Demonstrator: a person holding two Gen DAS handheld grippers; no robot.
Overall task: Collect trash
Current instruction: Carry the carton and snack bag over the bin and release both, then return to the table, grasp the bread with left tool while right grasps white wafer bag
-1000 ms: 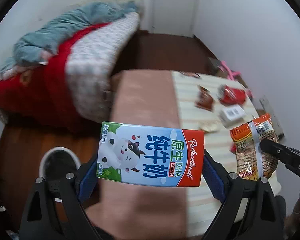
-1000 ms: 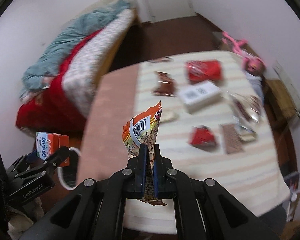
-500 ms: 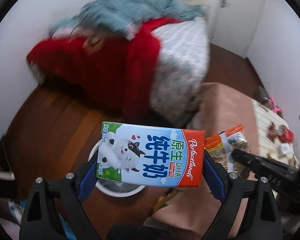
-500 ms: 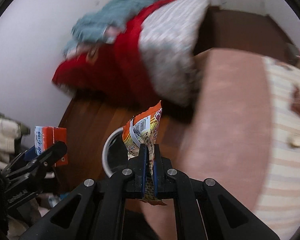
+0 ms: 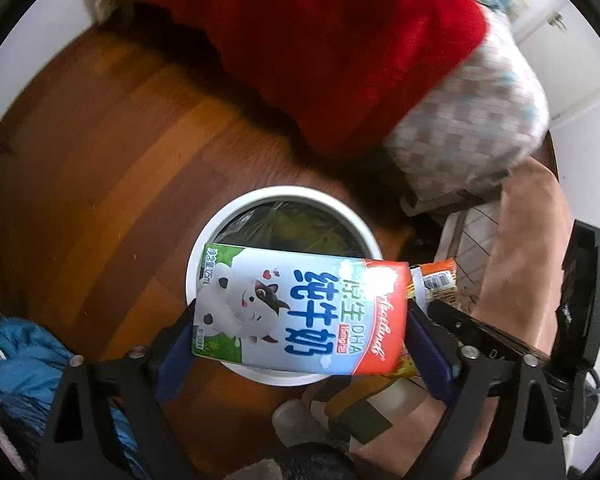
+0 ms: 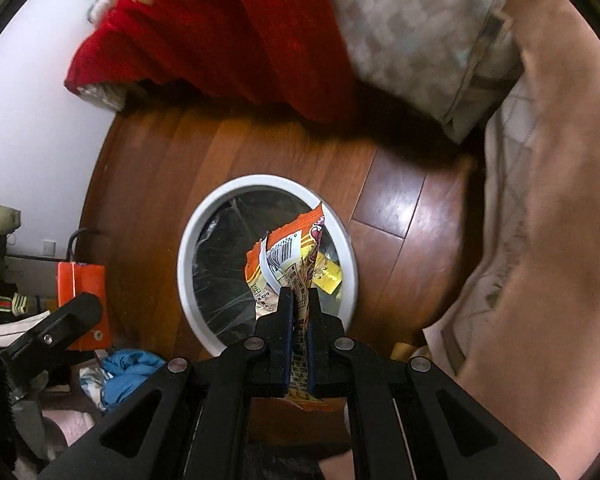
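A blue, white and red milk carton [image 5: 260,300] lies tilted between the jaws of my left gripper [image 5: 300,320], right above the white-rimmed trash bin [image 5: 284,194]. The jaws are opening and the pads stand just off the carton's ends. My right gripper [image 6: 299,296] is shut on an orange snack wrapper [image 6: 288,248], which hangs over the bin [image 6: 260,180] lined with a clear bag. A yellow scrap [image 6: 328,276] lies inside the bin. In the right wrist view the carton's orange end [image 6: 82,280] shows at the left with the left gripper. The wrapper [image 5: 436,276] also shows in the left wrist view.
The bin stands on a wooden floor [image 6: 400,208]. A bed with a red blanket [image 5: 340,52] and a checked quilt [image 5: 472,120] is beyond it. A pink tablecloth [image 6: 552,200] hangs at the right. Blue cloth [image 6: 124,368] and clutter lie at the lower left.
Both grippers swung from the table down over the bin. The carton, held straight before, now sits tilted between wider left jaws. The right gripper still pinches the wrapper.
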